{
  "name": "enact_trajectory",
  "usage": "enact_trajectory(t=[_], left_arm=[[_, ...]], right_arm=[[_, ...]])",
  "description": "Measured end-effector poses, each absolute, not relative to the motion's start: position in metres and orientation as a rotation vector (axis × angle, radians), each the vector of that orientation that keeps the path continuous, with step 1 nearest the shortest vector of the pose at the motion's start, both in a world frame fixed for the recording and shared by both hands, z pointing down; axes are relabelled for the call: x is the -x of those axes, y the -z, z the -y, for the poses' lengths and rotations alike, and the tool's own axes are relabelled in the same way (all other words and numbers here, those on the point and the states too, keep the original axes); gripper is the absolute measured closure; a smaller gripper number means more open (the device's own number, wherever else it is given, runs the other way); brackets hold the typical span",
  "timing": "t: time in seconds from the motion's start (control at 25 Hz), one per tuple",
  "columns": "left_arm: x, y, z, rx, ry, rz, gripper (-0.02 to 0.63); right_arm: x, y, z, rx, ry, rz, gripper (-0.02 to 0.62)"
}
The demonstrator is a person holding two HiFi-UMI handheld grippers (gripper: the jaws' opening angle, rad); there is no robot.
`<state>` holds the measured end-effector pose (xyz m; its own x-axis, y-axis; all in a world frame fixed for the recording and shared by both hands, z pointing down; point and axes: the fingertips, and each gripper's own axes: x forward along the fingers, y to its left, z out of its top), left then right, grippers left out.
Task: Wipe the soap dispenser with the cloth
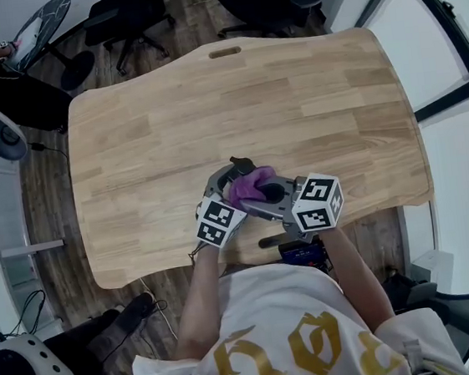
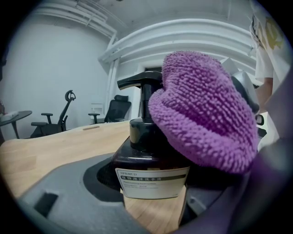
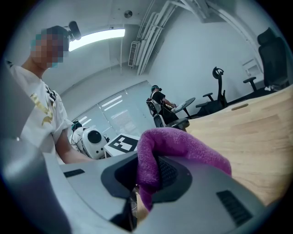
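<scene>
- Left hand-held gripper (image 1: 230, 179): sits at the near edge of the table (image 1: 233, 98), close to the person. Its jaws stand on either side of the soap dispenser's base and appear clamped on it, steadying it.
- Soap dispenser (image 2: 147, 160): a dark bottle with a black pump head (image 2: 139, 82) and a pale label (image 2: 152, 182). It stands upright on the table between the left jaws, with the label facing that gripper's camera.
- Cloth (image 2: 206, 109): purple terry, bunched into a pad. It is pressed against the upper right of the bottle, covering the shoulder and the right side of the pump neck. The spout and the label front are uncovered.
- Right hand-held gripper (image 3: 147, 185): jaws closed on a fold of the cloth, which bulges up and over them. It sits just beside the left gripper, reaching in from the right.
- Progress (judgement): both grasps are made and the cloth is in contact, so wiping looks under way at the top right.
- Left to do, by the look of it: the label face, the left side, the pump head and the lower body. I cannot tell from these views which areas are already clean.
</scene>
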<state>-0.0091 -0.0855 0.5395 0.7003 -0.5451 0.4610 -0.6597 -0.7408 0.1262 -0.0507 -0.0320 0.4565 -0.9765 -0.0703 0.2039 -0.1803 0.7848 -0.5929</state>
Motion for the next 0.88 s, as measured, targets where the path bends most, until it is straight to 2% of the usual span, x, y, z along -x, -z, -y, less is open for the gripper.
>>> enact_trajectory(t=[0.88], left_arm=[[-0.003, -0.524, 0.056, -2.645, -0.494, 0.882, 0.258]], right_arm=[[-0.019, -0.454, 0.055, -0.649, -0.852, 2.863, 0.543]])
